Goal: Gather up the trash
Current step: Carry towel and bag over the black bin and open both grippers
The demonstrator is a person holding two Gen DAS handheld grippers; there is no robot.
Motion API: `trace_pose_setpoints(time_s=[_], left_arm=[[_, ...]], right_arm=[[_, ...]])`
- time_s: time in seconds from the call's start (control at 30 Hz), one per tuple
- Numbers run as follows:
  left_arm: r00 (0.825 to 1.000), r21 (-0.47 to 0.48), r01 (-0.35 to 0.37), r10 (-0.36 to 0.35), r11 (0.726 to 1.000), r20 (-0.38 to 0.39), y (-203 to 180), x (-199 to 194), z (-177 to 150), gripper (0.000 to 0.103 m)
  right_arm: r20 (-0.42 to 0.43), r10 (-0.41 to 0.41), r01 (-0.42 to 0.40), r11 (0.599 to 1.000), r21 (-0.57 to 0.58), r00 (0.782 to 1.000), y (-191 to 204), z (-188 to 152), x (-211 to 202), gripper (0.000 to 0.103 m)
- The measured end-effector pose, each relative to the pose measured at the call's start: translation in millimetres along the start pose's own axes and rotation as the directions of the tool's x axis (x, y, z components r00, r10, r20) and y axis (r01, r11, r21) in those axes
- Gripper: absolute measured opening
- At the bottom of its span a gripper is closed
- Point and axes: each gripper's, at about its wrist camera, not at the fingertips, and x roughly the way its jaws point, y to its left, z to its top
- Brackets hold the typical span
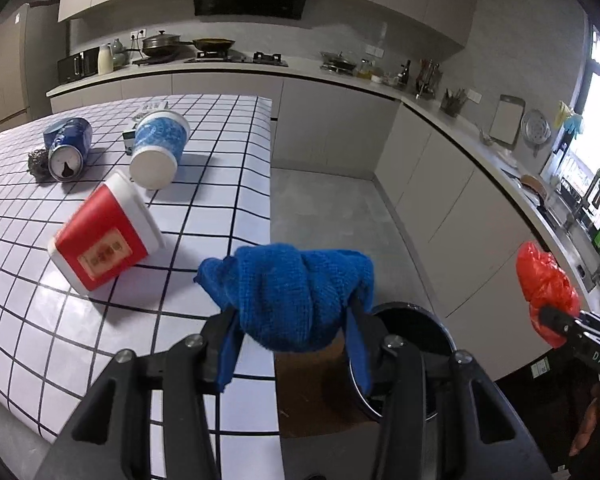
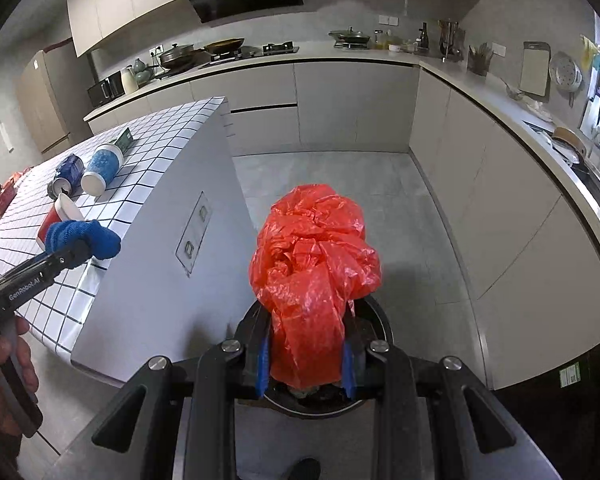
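2 grippers loaded, both near black bin [image 2: 376, 322] on the floor.
Left gripper [image 1: 292, 320] pinches blue cloth [image 1: 292, 292] at the edge of the checked table [image 1: 220, 216]; right gripper [image 2: 306, 354] clamps red plastic bag [image 2: 314, 268] right above the bin. 3 items on the table: red box [image 1: 104, 236], paper cup [image 1: 160, 148], crushed can [image 1: 68, 148].

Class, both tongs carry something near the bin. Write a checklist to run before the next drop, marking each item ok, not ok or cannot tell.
1. Right tongs grip red bag: ok.
2. Bag above bin: ok.
3. Left tongs grip blue cloth: ok.
4. Cloth over bin: not ok, it hangs at the table edge.
5. Bin has room: cannot tell.
6. Can, cup, red box collected: not ok.
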Motion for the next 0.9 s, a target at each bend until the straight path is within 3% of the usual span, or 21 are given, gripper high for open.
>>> trace_pose_setpoints(time_s=[0.33,0.9], left_arm=[[0.998,0.029,0.042,-0.041,0.999,-0.055,-42,21,-15,0.047],[0.984,0.065,0.052,-0.04,0.997,-0.173,-115,71,-49,0.047]], right_arm=[[-0.062,0.03,-0.032,0.999,-0.02,0.998,-3,-10,25,0.029],[-0.175,0.074,-0.088,0.994,-0.071,0.982,-52,-33,72,0.029]])
